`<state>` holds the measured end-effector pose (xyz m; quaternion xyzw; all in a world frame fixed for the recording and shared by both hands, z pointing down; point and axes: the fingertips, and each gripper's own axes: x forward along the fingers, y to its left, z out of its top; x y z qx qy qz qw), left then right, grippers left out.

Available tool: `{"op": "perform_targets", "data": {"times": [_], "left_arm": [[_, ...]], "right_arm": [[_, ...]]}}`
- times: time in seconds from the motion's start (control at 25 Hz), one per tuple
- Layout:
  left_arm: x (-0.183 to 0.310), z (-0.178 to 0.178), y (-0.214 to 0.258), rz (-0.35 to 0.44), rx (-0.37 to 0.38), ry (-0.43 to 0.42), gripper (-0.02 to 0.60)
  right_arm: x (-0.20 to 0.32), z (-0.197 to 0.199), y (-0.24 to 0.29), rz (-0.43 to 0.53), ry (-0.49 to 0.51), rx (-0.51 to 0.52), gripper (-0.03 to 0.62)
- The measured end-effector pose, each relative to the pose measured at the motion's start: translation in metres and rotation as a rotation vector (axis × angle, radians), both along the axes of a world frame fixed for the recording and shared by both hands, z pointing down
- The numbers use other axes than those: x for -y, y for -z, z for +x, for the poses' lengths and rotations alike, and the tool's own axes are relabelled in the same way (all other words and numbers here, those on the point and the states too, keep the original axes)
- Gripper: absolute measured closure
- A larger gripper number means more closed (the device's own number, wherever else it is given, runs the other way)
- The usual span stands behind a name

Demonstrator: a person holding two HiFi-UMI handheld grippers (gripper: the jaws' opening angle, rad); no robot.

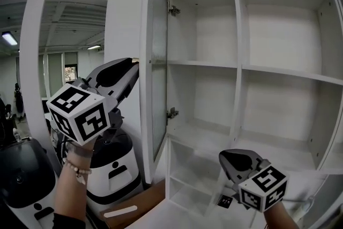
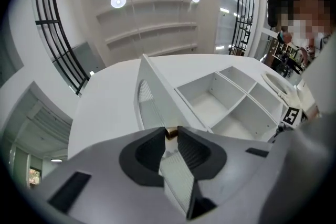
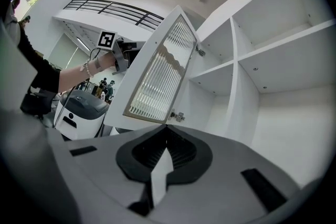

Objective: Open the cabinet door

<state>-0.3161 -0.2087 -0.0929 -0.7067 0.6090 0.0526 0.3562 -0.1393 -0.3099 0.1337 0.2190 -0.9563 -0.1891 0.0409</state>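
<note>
Jaws pressed together and empty, the right gripper (image 3: 167,127) hangs low before the shelves (image 1: 214,64). The left gripper (image 2: 170,134) pinches the small brass knob (image 2: 170,132) on the cabinet door (image 1: 158,72), which stands wide open. Its ribbed glass in a light frame looks fragile and free-swinging, best pulled by that knob. Behind it, a white machine (image 1: 115,166) may limit the swing.

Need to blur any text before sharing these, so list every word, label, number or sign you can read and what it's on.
No readable words, brands or numbers anywhere.
Left gripper, cube: black-and-white square markers, no letters.
Right gripper, cube: the same.
Small tag low in the cabinet: square marker, too small to make out.
White machine: dark pictograms only, no words.
</note>
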Motion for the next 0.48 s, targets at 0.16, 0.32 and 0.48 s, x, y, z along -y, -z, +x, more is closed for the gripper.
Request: {"op": "perform_targets", "data": {"times": [0.16, 0.32, 0.48], "left_arm": [[-0.004, -0.01, 0.0, -0.016, -0.02, 0.018, 0.512], [-0.004, -0.012, 0.0, -0.013, -0.007, 0.049, 0.514], [-0.008, -0.02, -0.001, -0.012, -0.016, 0.089, 0.521]], "right_arm": [[-0.002, -0.006, 0.0, 0.009, 0.016, 0.005, 0.594], [-0.003, -0.012, -0.001, 0.009, 0.035, 0.01, 0.594], [-0.003, -0.013, -0.002, 0.005, 0.042, 0.015, 0.594]]}}
